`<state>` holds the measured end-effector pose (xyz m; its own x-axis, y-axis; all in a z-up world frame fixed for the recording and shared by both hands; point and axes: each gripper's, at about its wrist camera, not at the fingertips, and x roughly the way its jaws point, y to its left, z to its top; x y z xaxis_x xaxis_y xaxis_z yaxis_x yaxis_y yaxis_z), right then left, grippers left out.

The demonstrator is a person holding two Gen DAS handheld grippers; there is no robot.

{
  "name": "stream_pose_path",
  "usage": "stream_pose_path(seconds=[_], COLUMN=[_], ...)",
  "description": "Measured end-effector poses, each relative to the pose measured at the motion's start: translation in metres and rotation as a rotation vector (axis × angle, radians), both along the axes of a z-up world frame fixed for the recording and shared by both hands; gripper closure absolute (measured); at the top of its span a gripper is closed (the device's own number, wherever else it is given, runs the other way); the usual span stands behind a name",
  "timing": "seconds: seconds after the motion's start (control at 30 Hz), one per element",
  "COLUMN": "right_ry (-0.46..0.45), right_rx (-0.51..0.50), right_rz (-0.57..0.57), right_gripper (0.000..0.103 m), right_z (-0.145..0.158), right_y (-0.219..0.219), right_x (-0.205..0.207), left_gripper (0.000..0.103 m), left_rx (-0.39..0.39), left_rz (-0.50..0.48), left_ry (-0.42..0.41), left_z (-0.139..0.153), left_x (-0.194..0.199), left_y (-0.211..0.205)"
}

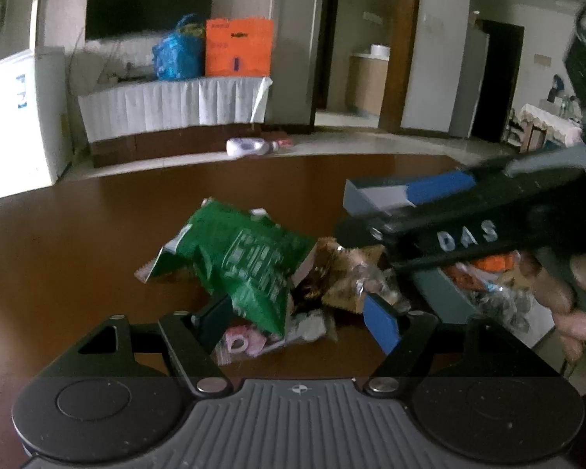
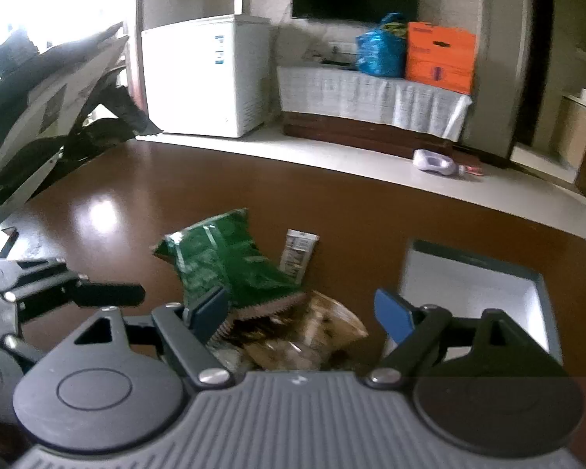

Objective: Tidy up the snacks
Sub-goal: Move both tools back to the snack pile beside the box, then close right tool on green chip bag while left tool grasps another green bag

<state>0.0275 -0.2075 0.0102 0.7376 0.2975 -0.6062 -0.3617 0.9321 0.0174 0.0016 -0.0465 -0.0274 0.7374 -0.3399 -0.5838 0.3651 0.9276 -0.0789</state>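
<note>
- Left gripper (image 1: 299, 322) jaws wide — straddling the snack pile (image 1: 277, 273) at lower centre, nothing pinched.
- Right gripper (image 2: 301, 312) jaws wide, empty, over the pile.
- Bin (image 2: 488, 293) lower right.
- Step: picking — next, close on the green bag (image 2: 226, 262).

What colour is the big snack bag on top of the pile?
Green with pale print, clearest in the left wrist view: snack bag.

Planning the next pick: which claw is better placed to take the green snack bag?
Probably left: the left claw stands open with the green snack bag already between its fingers; the right claw faces the brown packets.
</note>
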Motion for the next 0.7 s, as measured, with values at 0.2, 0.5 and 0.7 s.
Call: stream_pose_path(seconds=[0.2,0.5,0.7], right_ry=[0.012,0.035,0.043], right_rx=[-0.022,-0.040,-0.060], right_rz=[0.106,0.165,0.189], right_gripper=[0.018,0.018,0.018], right_z=[-0.002,-0.012,-0.018], right_y=[0.032,0.064,0.081], right_x=[0.021,0.044,0.054], left_gripper=[0.029,0.029,0.029], left_rx=[-0.001,0.019,0.037], left_rz=[-0.004,-0.015,-0.052], left_ry=[0.017,0.038,0.029], left_z=[-0.003,-0.010,-0.012], left_x=[0.003,0.011,0.019], left_y=[0.008,0.014,0.019])
